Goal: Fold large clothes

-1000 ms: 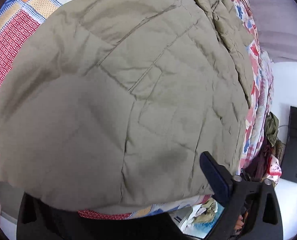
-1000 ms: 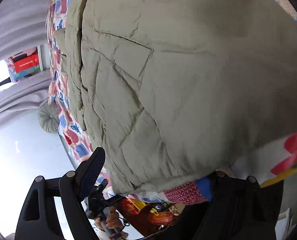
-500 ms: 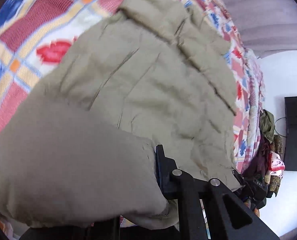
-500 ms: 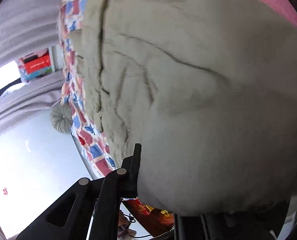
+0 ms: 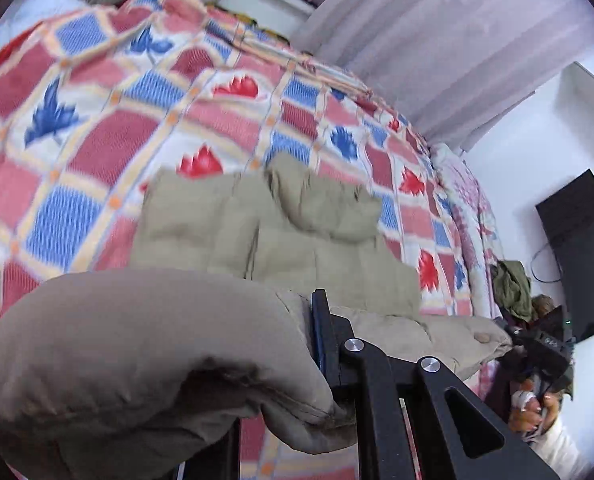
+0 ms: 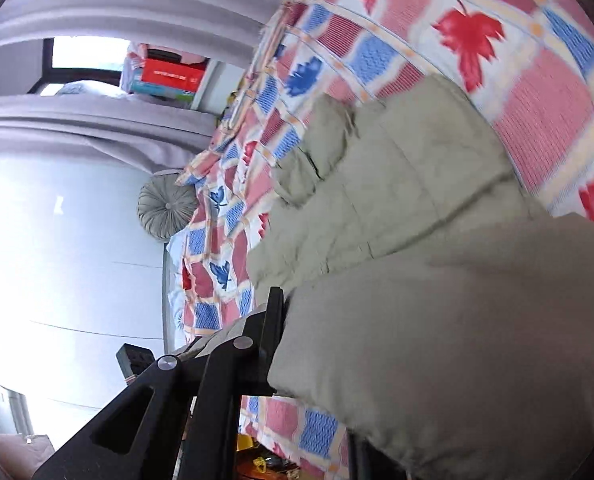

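A khaki quilted jacket (image 5: 305, 232) lies on a bed with a red, blue and white leaf-pattern cover (image 5: 97, 120). My left gripper (image 5: 297, 376) is shut on a thick fold of the jacket's lower edge and holds it raised over the rest of the jacket. My right gripper (image 6: 321, 364) is shut on the other end of that edge; the jacket (image 6: 417, 168) stretches away from it, collar end farthest. In each view one finger is buried in the fabric.
Grey curtains (image 5: 437, 40) and a shelf with red boxes (image 6: 169, 74) stand behind the bed. A round grey cushion (image 6: 165, 210) lies at the bed's head. A dark screen (image 5: 577, 248) hangs on the white wall; clothes pile (image 5: 513, 284) beside the bed.
Both grippers closed on the jacket's lower edge and lifted it up and forward over the jacket. The views now look along the bed instead of straight down on the fabric.
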The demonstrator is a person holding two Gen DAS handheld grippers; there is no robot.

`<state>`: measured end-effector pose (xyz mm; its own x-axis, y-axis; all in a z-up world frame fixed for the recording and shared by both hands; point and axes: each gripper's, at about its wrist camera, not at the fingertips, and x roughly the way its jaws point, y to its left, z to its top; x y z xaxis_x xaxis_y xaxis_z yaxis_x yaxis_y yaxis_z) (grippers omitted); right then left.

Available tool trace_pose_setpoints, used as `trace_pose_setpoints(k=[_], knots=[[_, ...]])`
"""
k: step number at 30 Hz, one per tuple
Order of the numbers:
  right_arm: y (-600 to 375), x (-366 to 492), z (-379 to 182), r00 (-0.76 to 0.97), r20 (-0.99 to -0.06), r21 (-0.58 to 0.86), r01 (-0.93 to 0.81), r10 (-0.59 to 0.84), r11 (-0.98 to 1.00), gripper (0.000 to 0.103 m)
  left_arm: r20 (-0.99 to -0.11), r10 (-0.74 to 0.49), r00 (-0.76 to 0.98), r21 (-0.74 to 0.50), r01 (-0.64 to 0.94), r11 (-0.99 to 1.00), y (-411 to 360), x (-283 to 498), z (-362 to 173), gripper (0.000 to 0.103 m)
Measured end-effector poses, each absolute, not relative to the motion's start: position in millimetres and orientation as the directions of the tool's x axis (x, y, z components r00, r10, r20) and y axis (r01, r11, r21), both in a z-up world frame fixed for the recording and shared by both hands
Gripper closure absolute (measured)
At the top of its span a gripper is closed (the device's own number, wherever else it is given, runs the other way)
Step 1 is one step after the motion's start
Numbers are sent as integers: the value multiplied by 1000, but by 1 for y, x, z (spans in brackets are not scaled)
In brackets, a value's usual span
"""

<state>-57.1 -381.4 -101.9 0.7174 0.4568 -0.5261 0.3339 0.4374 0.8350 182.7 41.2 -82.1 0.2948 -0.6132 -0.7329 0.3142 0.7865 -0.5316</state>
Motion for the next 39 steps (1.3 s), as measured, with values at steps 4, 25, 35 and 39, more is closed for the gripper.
trace_pose_setpoints(k=[4, 25, 35, 39], knots=[[-402, 5, -72, 727, -546, 794, 290, 417, 534, 93, -761, -538, 363, -452, 299, 841, 11, 236, -86, 88], [-449, 142, -238, 625, -705, 689, 489, 335, 535, 89, -897, -273, 348, -194, 245, 950, -63, 314, -225, 78], [-445, 125, -190, 654, -690, 676, 430, 309, 598, 22, -826, -330, 457, -193, 321, 927, -51, 290, -165, 35], [-415, 121, -180, 589, -754, 579, 384, 293, 719, 83, -855, -344, 388, -183, 395, 900, -89, 289, -190, 70]])
